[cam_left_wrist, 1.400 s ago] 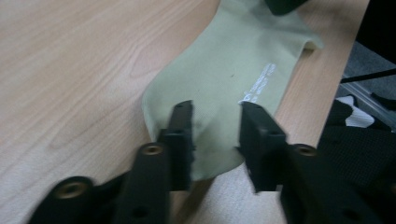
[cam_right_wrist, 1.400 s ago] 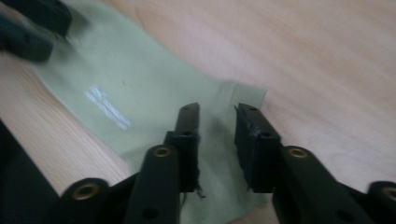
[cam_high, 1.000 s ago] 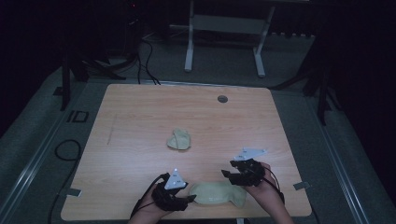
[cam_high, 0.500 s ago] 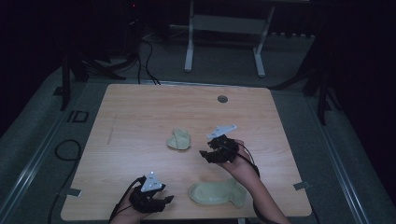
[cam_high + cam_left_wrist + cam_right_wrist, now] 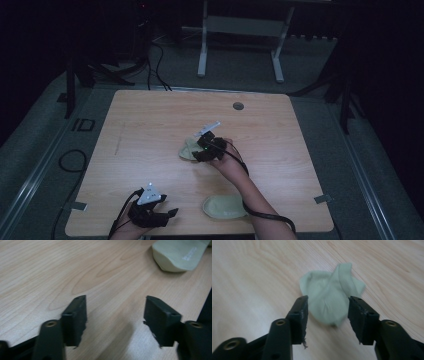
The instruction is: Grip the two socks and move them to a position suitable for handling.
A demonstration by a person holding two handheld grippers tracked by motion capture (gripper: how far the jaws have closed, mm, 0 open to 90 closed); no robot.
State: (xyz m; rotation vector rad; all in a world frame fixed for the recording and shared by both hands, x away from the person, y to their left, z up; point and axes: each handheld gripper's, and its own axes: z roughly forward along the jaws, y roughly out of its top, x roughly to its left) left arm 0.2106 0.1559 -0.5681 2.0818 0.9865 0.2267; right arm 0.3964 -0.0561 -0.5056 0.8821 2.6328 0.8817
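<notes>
The pale print on the flat green sock [image 5: 180, 255] is too blurred to read.

Crumpled pale-green sock [image 5: 329, 300] mid-table, flattened sock [image 5: 225, 206] near front edge

A: High view: the room is very dim, almost black around the edges, with the worktop [image 5: 150, 125] as the one lit patch, a soft, even wash from above.

B: Grainy too. The dark grippers melt into shadow near the bottom edge.

A: The left gripper view is much brighter, with warm wood and a soft shadow under the jaws, which are slightly blurred.

B: In the right gripper view, pale glare washes out the wood at top left. The green sock [image 5: 331, 300] looks soft and its near edge is smeared, as are the jaws.
</notes>
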